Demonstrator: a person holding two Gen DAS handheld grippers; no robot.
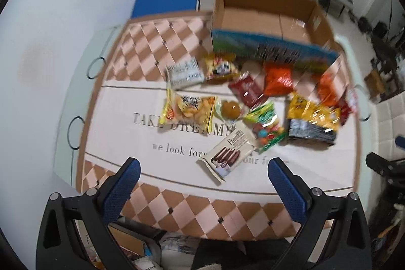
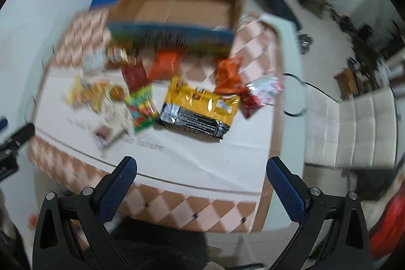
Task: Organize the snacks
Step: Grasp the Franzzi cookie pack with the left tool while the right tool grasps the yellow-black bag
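A checkered cloth covers the surface (image 1: 157, 204). Nearest, the left claw (image 1: 203, 170) and right claw (image 2: 201, 167) hang released, holding nothing. Beyond them the snack packets (image 1: 235, 98) lie scattered just before the cardboard box (image 1: 265, 17), which stands farthest.

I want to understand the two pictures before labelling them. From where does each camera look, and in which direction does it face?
Left wrist: sits on the left gripper, above the table's near edge, facing the scattered snacks; its open blue-padded jaws show.
Right wrist: sits on the right gripper, further right, same direction; its open jaws show, the other gripper at the left edge.
Shared: the open brown cardboard box and the yellow-and-black snack bag.
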